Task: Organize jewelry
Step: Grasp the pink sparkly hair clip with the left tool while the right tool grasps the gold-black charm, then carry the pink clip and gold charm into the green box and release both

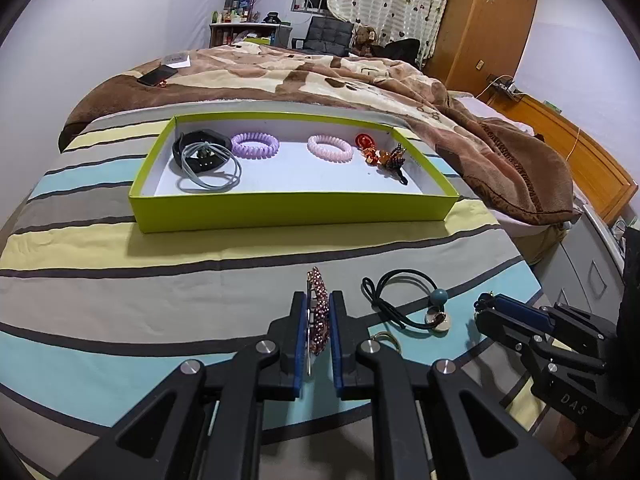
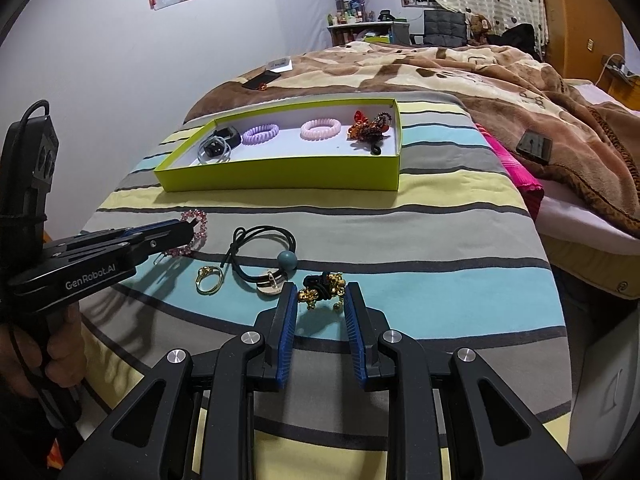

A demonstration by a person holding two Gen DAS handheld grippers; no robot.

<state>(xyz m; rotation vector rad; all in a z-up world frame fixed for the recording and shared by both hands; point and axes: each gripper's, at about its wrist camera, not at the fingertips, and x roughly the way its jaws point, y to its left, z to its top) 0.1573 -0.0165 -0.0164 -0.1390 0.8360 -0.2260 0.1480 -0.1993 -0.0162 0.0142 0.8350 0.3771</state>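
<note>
A lime-green box (image 1: 292,210) (image 2: 280,176) on the striped bed holds a black watch with grey cord (image 1: 200,152), a purple coil hair tie (image 1: 255,145), a pink coil hair tie (image 1: 330,147) and red-orange clips (image 1: 384,152). My left gripper (image 1: 319,300) (image 2: 188,228) is shut on a pink beaded hair clip (image 1: 318,312) (image 2: 196,222). My right gripper (image 2: 322,296) (image 1: 484,306) is open around a black-and-gold bead ornament (image 2: 322,286) lying on the bed. A black hair tie with a teal bead (image 1: 404,300) (image 2: 260,252) and a gold ring (image 2: 209,278) lie between them.
A brown patterned blanket (image 1: 320,76) covers the bed beyond the box, with a phone (image 1: 157,76) and white card on it. A pink cloth (image 2: 516,172) lies at the right edge of the striped cover. A wooden wardrobe and a desk stand at the back.
</note>
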